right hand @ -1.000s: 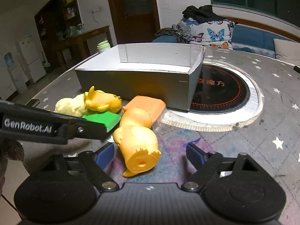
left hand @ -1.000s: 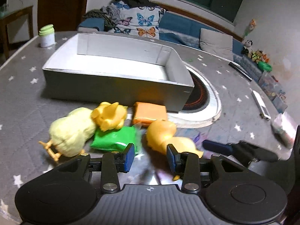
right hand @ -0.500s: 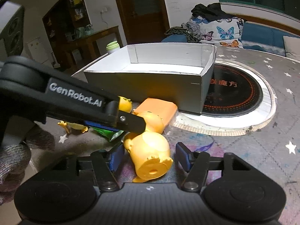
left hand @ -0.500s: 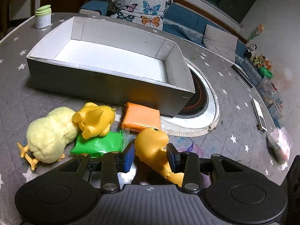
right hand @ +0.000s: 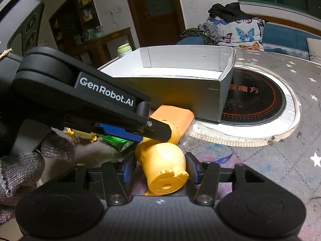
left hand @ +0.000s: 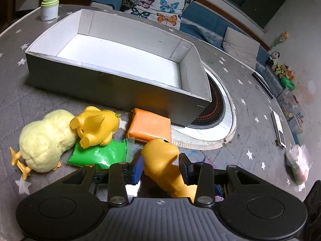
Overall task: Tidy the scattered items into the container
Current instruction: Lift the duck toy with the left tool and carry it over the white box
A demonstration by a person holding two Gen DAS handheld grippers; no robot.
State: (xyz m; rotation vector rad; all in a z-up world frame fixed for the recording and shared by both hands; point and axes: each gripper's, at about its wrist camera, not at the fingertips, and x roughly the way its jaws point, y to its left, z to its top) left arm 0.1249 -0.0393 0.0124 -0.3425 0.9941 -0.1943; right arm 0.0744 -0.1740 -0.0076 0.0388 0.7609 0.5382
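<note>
Table (left hand: 250, 120): grey cover printed with white stars, with a round black hotplate (right hand: 254, 98) set into it inside a white ring.

Container: 1 open box (left hand: 128, 40), grey outside, white inside, nothing in it. It stands on the table with 1 corner over the hotplate.

Scattered items, all on the table in front of the box's near wall:
- 1 orange duck toy (left hand: 162, 160) (right hand: 162, 164), lying on its side, head toward the box, flat base toward the right wrist camera.
- 1 orange packet (left hand: 149, 126) (right hand: 176, 114), just beside the box wall and touching the duck's head.
- 1 green packet (left hand: 100, 154), partly under the pig.
- 1 yellow pig toy (left hand: 96, 126), resting on the green packet and against the plush chick.
- 1 pale yellow plush chick (left hand: 44, 140), lying down, orange feet pointing away from the box.

Left tool (left hand: 161, 166): blue pads on both sides of the duck's neck; the near pad appears to touch it, the other stands just beside it, so a firm grip cannot be confirmed.

Right tool (right hand: 160, 167): blue pads flank the duck's body near its base, close on each side; contact is likewise not clear.

In the right wrist view the left tool's black arm crosses over the duck, held by a gloved hand (right hand: 18, 170).

Other: 1 white jar with green lid (left hand: 49, 10) beyond the box; 1 clear bag (left hand: 299, 162) near the table's edge.
</note>
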